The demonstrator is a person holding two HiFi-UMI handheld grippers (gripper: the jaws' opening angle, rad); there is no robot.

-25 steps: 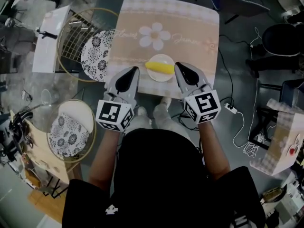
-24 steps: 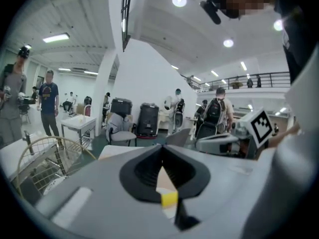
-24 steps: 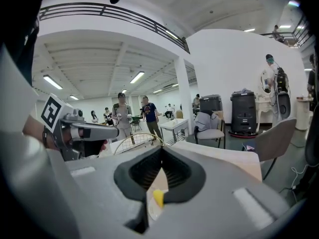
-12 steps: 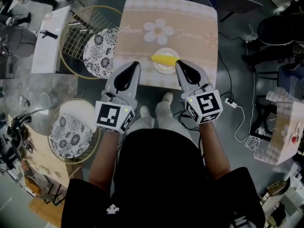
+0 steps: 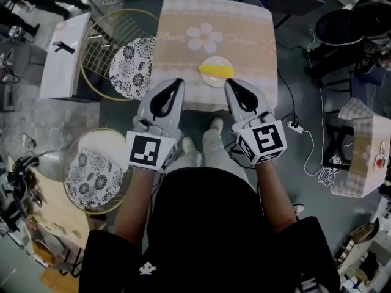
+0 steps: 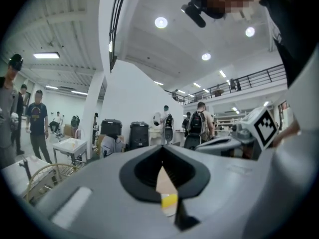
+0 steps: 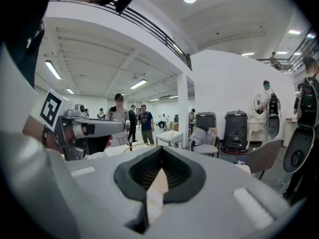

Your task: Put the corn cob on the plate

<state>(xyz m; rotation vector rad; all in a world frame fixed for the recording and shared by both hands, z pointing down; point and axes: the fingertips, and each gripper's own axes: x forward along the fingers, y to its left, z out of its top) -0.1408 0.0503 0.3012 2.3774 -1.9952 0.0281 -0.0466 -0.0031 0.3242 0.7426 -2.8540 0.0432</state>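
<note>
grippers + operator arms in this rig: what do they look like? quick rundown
Both match: left gripper and right gripper have light grey tapered shells with a black teardrop-shaped inset along the jaws. Each carries a white cube printed with black square markers at the rear. No cables visible. The person wears a black short-sleeved top.

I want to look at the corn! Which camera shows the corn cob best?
The head view: the corn cob lies whole on the plate, nothing covering it. The left gripper view shows only a yellow sliver past its jaws. The right gripper view shows none of it.
</note>
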